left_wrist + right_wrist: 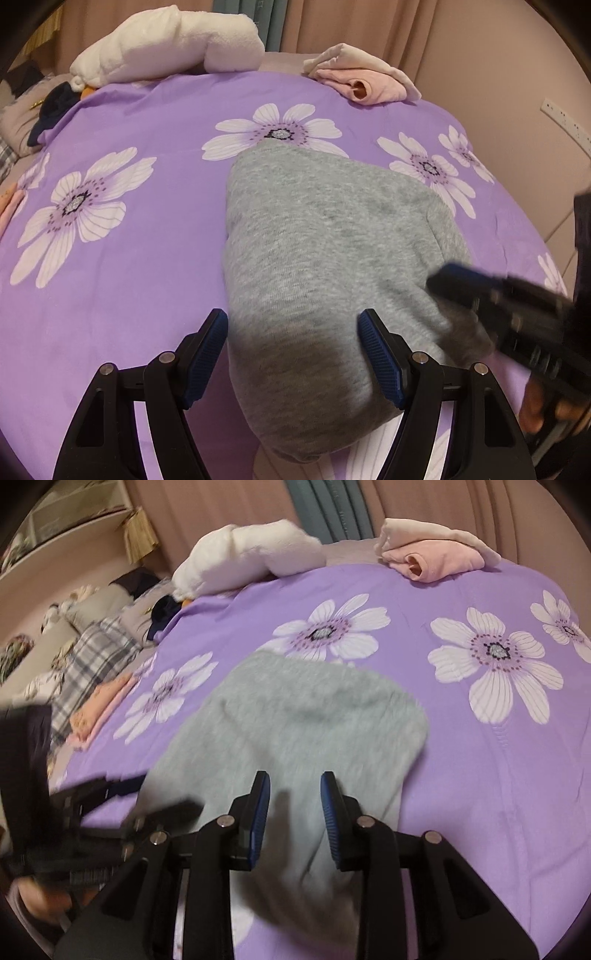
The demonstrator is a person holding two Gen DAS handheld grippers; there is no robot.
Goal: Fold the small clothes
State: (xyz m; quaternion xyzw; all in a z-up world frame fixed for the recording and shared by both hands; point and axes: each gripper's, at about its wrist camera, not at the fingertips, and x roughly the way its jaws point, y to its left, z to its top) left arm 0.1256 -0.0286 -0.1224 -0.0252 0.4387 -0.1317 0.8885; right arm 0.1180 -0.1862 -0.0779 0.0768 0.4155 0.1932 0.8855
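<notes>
Grey knit garment point(325, 258) lies flat on the purple floral bedspread point(129, 295), near-centre of the bed, running from the near edge toward the middle. It already looks doubled over: smooth top layer, rounded far end, no sleeves or legs sticking out. Judging by that, at least one fold is in, and it's still a long shape, so probably another fold plus squaring up is left.

Left gripper point(293, 354) is spread wide, jaws astride the near part of the garment, left pad over the bedspread just beside the cloth edge, right pad over the cloth. Nothing pinched.

Right gripper point(295, 823) is also apart, narrower gap, hovering over the near end of the grey cloth point(295, 731). Nothing between the pads as far as I can see. In the left wrist view it shows as a blurred dark shape at the garment's right edge point(498, 306); motion blur makes it hard to say whether it touches the fabric there.

Elsewhere: a folded pink and cream pile point(365, 79) sits at the far right of the bed, looks like finished items. More folded peach/pink pieces point(99, 709) at the left edge by a plaid cloth point(92, 653). White plush toy point(166, 44) at far left.

So: several pieces seem done, grey one mid-fold, not yet stacked.
</notes>
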